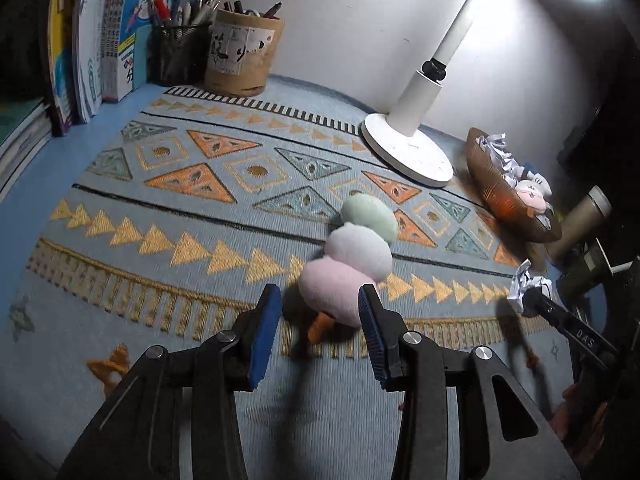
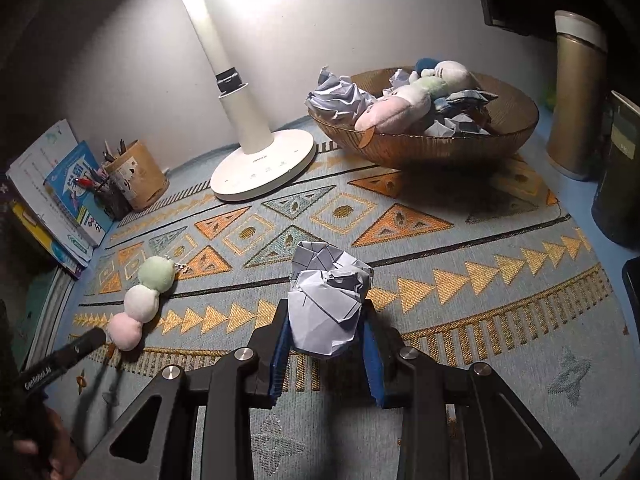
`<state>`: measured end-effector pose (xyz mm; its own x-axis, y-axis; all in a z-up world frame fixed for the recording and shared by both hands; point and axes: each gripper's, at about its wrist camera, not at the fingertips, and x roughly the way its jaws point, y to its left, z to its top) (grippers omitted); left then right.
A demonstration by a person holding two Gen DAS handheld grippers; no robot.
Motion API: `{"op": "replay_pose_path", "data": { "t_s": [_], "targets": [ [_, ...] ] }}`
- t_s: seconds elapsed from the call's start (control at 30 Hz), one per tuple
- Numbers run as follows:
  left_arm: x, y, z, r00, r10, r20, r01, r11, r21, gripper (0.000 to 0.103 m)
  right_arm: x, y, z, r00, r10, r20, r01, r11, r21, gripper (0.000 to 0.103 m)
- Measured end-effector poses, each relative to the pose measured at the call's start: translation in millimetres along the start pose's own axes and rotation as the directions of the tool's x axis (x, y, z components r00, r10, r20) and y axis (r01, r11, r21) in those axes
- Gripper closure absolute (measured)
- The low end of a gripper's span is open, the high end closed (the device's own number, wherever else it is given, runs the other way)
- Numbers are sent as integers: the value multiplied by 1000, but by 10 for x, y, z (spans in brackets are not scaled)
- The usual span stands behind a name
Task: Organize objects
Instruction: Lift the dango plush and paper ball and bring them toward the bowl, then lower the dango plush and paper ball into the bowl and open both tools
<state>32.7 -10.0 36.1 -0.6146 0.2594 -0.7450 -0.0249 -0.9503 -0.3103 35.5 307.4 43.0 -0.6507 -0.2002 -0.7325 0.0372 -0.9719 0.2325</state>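
A plush dango skewer [image 1: 352, 252] with green, white and pink balls and an orange stick lies on the patterned mat; it also shows in the right wrist view [image 2: 140, 304]. My left gripper [image 1: 320, 316] is open, its blue pads on either side of the pink ball, close above the mat. My right gripper [image 2: 326, 344] is shut on a crumpled white paper ball [image 2: 328, 304], held above the mat; the ball also shows in the left wrist view [image 1: 526, 286]. A brown woven bowl [image 2: 500, 136] at the back holds plush toys and crumpled papers.
A white desk lamp base [image 2: 264, 168] stands behind the mat's middle. Pen holders [image 1: 240, 56] and upright books [image 1: 108, 32] are at the back left. A tan tumbler [image 2: 576, 100] and dark containers [image 2: 616, 192] stand at the right.
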Motion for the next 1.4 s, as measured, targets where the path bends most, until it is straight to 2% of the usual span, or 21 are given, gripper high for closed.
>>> {"op": "replay_pose_path", "data": {
  "t_s": [0.07,0.17,0.23,0.3,0.37,0.43,0.53,0.63,0.77,0.9,1.03,1.2,1.27,1.4],
  "targets": [
    [149,4,145,1000,-7,-26,7,1000,18,65,60,-14,8,1000,4,-19,-4,1000,-16,72],
    [344,-74,230,996,-18,-88,28,993,114,65,162,-80,9,999,-23,-46,22,999,-36,72],
    [378,-185,223,998,-2,-63,13,983,182,55,194,-135,13,999,-15,-50,13,999,-40,72],
    [384,-275,218,999,38,-23,-32,972,232,33,200,-185,26,999,4,-51,-6,1000,-31,72],
    [391,-307,216,1000,18,-17,-13,969,246,25,208,-200,30,999,12,-48,-13,999,-29,71],
    [394,-334,209,999,-16,-33,23,968,250,25,216,-205,33,999,18,-46,-19,999,-27,71],
    [488,-413,191,997,67,-42,-51,952,302,25,208,-208,34,999,20,-43,-21,1000,-22,71],
    [584,-436,166,994,79,-78,-50,946,320,29,193,-217,24,999,22,-43,-23,1000,-18,71],
    [619,-524,114,991,119,-53,-90,919,383,57,196,-232,24,999,26,-46,-26,1000,-13,71],
    [606,-526,202,995,30,-92,2,944,330,59,153,-202,28,999,24,-38,-25,999,-26,72],
    [448,-790,346,996,-68,-52,82,935,345,59,-100,-267,167,994,109,14,-109,994,16,72],
    [361,-1419,688,977,-214,-10,199,891,407,59,-559,-419,687,978,76,196,-84,996,31,72],
    [428,-1699,886,966,-259,-7,236,871,431,59,-569,-521,963,969,24,244,-43,996,74,72],
    [684,-2217,1245,941,-339,21,287,827,484,59,-346,-675,1533,958,-55,281,21,992,123,72]
  ]
}}
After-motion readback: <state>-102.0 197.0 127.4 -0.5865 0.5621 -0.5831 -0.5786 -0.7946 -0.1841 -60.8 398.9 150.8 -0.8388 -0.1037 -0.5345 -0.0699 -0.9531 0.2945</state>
